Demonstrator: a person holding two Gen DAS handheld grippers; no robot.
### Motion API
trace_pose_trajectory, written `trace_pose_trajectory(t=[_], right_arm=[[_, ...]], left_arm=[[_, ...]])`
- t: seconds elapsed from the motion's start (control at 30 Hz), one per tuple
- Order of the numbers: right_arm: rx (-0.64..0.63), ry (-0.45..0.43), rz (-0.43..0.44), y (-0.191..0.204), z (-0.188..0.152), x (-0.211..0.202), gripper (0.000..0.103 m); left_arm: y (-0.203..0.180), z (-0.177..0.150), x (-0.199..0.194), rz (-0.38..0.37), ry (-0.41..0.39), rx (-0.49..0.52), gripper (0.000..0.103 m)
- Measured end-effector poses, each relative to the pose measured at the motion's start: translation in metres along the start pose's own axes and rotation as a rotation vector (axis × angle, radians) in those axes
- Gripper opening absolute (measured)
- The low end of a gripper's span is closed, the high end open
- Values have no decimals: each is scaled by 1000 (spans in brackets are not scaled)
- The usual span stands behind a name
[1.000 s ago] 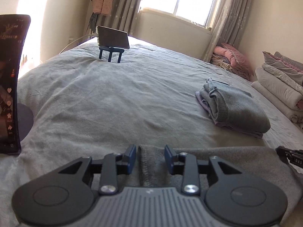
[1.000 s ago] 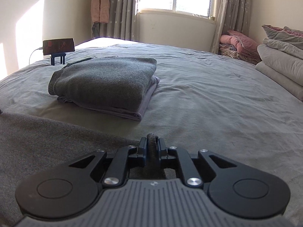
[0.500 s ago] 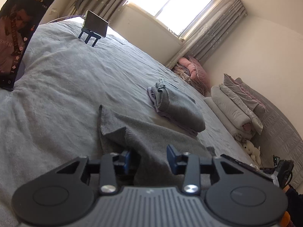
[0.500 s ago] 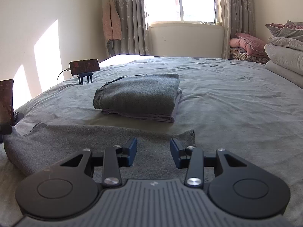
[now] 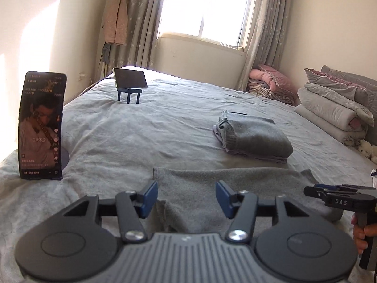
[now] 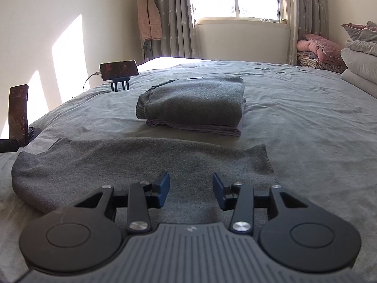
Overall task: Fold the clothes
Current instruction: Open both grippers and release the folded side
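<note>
The left gripper (image 5: 186, 197) hovers with its jaws spread wide and nothing between them, just above the near edge of the grey knit garment (image 5: 231, 188), and the right gripper (image 6: 190, 191) hangs the same way over that garment's other half, gaping and empty. The garment lies in a long, doubled band across the grey bedspread (image 5: 146, 127), just this side of the folded stack (image 6: 195, 103), a grey sweater on top of a lilac piece. From where I stand the risk looks like this: the knit is thick and slack, so a pinch may catch only the top layer and peel the fold apart. A pinch that goes too deep could snag the bedspread too. Swinging the garment toward the stack could nudge that stack askew.
</note>
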State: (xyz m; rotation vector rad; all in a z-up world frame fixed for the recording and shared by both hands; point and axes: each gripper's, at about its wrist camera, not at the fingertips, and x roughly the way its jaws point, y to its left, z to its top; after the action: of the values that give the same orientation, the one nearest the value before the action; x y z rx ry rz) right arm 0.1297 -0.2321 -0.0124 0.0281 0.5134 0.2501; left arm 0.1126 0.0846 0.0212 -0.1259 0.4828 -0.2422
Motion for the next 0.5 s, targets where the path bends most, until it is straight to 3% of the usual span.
trace_pose_trajectory(t=[0.17,0.27,0.37,0.5], right_arm=[[9,15,30,32,22,28,54],[35,61,22,37,24,51,54],[42,80,-12,22,15,63,54],[118,53,40,-21,4,53,54]], left_arm=[[-40,10,45,-60,13,60,63],[-48,-3,70,-19,38,126,63],[-40,-23,85,13,100,166,63],[-13,-30,74,-3,114,142,63]])
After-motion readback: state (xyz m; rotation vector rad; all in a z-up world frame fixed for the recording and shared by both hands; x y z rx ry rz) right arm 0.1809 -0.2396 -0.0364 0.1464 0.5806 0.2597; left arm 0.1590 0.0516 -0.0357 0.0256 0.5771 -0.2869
